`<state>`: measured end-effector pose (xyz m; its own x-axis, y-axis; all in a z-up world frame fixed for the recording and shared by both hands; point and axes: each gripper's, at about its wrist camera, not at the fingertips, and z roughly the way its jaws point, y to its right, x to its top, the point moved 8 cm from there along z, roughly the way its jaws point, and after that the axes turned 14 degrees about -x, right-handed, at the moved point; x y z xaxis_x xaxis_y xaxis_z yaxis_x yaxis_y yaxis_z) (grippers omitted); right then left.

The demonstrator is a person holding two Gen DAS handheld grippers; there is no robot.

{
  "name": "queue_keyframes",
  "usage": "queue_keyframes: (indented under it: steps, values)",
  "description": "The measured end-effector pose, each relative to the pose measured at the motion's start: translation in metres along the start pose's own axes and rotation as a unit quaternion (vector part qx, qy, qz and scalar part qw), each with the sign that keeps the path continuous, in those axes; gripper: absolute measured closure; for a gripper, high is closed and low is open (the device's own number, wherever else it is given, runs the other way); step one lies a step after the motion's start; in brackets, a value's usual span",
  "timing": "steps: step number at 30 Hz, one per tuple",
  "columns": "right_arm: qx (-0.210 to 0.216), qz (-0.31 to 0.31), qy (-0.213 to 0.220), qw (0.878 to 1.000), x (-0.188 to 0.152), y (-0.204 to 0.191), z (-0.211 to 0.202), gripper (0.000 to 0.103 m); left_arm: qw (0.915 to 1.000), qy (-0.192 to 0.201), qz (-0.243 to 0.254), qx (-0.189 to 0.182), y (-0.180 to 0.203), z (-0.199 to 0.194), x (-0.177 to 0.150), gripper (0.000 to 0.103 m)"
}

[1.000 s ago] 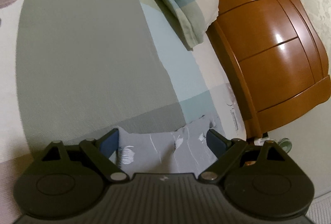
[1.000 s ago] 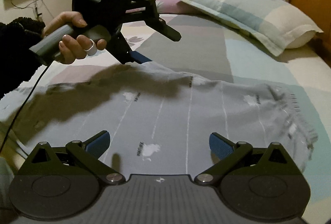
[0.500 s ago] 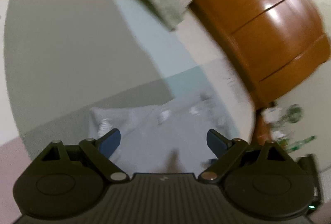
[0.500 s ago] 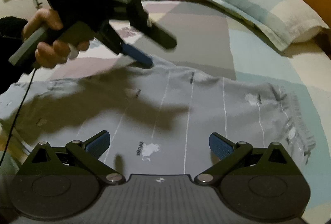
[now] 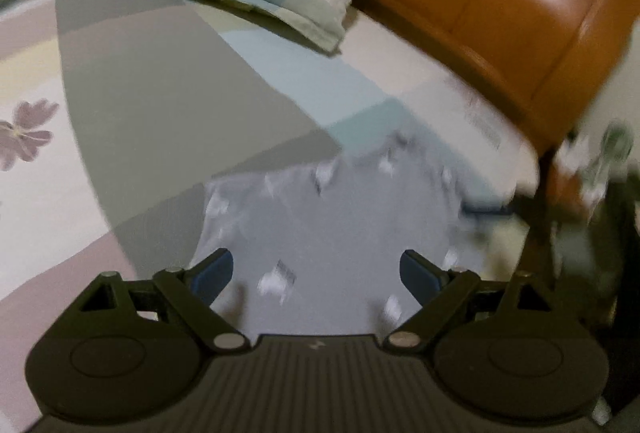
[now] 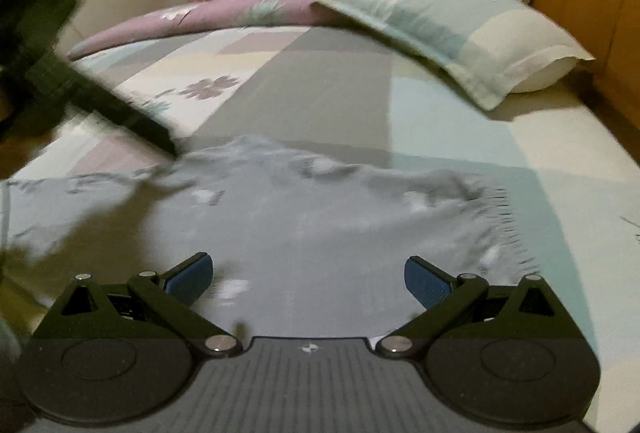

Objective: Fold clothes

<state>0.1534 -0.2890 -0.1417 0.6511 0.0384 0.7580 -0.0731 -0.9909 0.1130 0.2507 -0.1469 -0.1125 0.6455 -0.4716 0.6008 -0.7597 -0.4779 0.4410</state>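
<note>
Grey garment (image 6: pixel 320 233) lay flat across bed (image 6: pixel 560 153) near its headboard end, prob. for folding. Left gripper (image 5: pixel 316 269) & right gripper (image 6: pixel 308 273) both wide open, holding nothing.

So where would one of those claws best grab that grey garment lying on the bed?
Probably at the gathered waistband edge of the grey garment, coming in from the headboard side. That edge is bunched and slightly raised off the sheet, so a finger could slip under; the flat middle offers no fold to pinch. Both claws stand open.
</note>
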Motion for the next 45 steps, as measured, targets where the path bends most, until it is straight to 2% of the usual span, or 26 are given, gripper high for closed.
queue_keyframes:
  steps: [2, 5, 6, 8, 9, 13, 17, 19, 21, 24, 27, 29, 30, 32, 33, 34, 37, 39, 42, 45]
  values:
    - [-0.017, 0.006, 0.003, 1.0, -0.004, 0.018, 0.01, 0.0, 0.9997, 0.0, 0.01, 0.022, 0.003, -0.004, -0.015, 0.013]
    - [-0.045, 0.039, -0.048, 0.997, -0.02, 0.051, 0.034, 0.0, 0.9994, 0.007, -0.007, 0.033, 0.004, -0.011, -0.031, 0.013]
    - [-0.041, 0.051, -0.056, 0.996, -0.026, 0.06, 0.037, 0.0, 0.999, 0.011, -0.014, 0.041, 0.002, -0.014, -0.035, 0.013]
    - [-0.031, 0.053, -0.052, 0.997, -0.026, 0.062, 0.029, 0.0, 0.9973, 0.015, -0.016, 0.07, -0.002, -0.019, -0.044, 0.013]
    - [-0.039, 0.049, -0.057, 0.996, -0.025, 0.061, 0.025, 0.0, 0.9964, 0.016, -0.012, 0.083, -0.003, -0.022, -0.048, 0.013]
    - [-0.04, 0.046, -0.024, 0.998, -0.013, 0.051, 0.016, 0.0, 0.9918, 0.004, 0.019, 0.127, 0.005, -0.023, -0.066, 0.012]
    - [-0.054, 0.03, -0.056, 0.997, -0.023, 0.044, 0.035, 0.0, 0.9837, -0.011, 0.053, 0.171, 0.014, -0.011, -0.086, 0.012]
    - [-0.069, -0.004, -0.044, 0.997, -0.035, 0.041, 0.029, 0.0, 0.9789, -0.012, 0.066, 0.193, 0.017, -0.007, -0.098, 0.012]
    - [-0.067, 0.0, -0.055, 0.996, -0.041, 0.043, 0.021, 0.0, 0.9764, -0.011, 0.068, 0.205, 0.018, -0.005, -0.108, 0.011]
    - [-0.081, -0.022, -0.057, 0.995, -0.032, 0.038, 0.012, 0.0, 0.9783, 0.009, 0.044, 0.202, 0.016, -0.01, -0.112, 0.01]
    - [-0.056, -0.017, -0.015, 0.998, -0.007, 0.024, 0.011, 0.0, 0.9768, 0.019, 0.037, 0.21, 0.017, -0.013, -0.11, 0.01]
    - [-0.037, -0.012, -0.007, 0.999, 0.003, 0.013, 0.022, 0.0, 0.9767, 0.018, 0.032, 0.212, 0.019, -0.012, -0.114, 0.01]
    - [-0.033, -0.015, -0.014, 0.999, 0.002, 0.008, 0.032, 0.0, 0.977, 0.016, 0.027, 0.211, 0.019, -0.01, -0.117, 0.01]
    - [-0.041, -0.021, -0.059, 0.997, -0.012, 0.007, 0.051, 0.0, 0.9777, 0.016, 0.014, 0.209, 0.019, -0.009, -0.123, 0.008]
    - [-0.034, -0.009, -0.041, 0.999, -0.015, 0.01, 0.046, 0.0, 0.9788, 0.023, -0.001, 0.204, 0.018, -0.012, -0.128, 0.006]
    - [-0.029, -0.002, -0.045, 0.999, -0.02, 0.013, 0.041, 0.0, 0.9801, 0.03, -0.011, 0.196, 0.017, -0.015, -0.133, 0.004]
    - [-0.023, -0.021, -0.064, 0.997, -0.024, 0.014, 0.029, 0.0, 0.9799, 0.033, 0.012, 0.196, 0.02, -0.017, -0.14, 0.003]
    - [-0.026, -0.017, -0.052, 0.998, -0.006, 0.015, 0.03, 0.0, 0.9802, 0.03, 0.009, 0.195, 0.019, -0.015, -0.137, 0.002]
    - [-0.027, 0.009, -0.001, 1.0, 0.037, 0.017, 0.047, 0.0, 0.9797, 0.025, 0.001, 0.199, 0.018, -0.013, -0.132, 0.002]
    - [-0.035, 0.022, -0.012, 0.999, 0.05, 0.019, 0.086, 0.0, 0.9785, 0.027, -0.005, 0.204, 0.019, -0.013, -0.134, 0.002]
